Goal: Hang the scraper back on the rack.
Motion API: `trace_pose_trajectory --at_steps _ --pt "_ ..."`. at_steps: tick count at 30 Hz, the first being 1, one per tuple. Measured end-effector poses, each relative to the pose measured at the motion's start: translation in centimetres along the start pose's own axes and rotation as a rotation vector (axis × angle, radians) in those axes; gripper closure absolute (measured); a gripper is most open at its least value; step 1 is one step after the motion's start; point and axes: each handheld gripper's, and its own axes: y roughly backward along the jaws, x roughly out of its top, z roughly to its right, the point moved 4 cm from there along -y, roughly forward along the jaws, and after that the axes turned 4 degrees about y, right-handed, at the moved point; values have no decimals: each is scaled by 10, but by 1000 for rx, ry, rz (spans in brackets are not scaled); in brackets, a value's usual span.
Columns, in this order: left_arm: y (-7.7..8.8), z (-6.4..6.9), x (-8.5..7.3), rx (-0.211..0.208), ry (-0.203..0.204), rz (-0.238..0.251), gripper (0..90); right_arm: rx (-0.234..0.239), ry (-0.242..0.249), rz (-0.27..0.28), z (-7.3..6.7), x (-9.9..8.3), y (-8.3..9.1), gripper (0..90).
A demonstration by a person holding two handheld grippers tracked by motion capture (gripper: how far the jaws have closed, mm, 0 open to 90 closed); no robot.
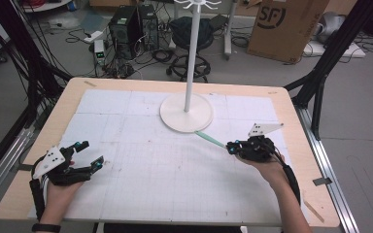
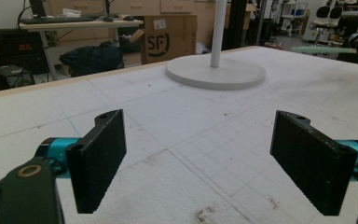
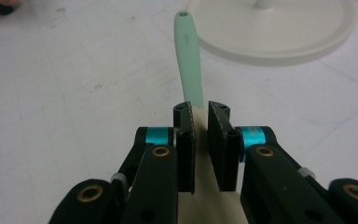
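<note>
Right gripper view shows your right gripper clamped on a spatula, its mint handle pointing toward the stand. You seem mid-lift, carrying it to hang. Next, raise the handle's hole up to a hook atop the stand. Your left gripper rests wide and empty on the mat.
</note>
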Motion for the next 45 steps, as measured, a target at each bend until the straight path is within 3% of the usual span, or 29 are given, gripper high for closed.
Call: trace_pose_trajectory --at_steps 14,30,39,45 --pt "0 0 0 0 4 3 187 -18 -5 67 7 79 48 820" --pt "0 0 0 -3 4 1 187 -104 12 173 28 176 113 819" --pt "0 0 0 -5 2 0 188 -137 23 197 37 211 133 819" --pt "0 0 0 -5 0 0 188 -146 23 183 38 226 138 819"
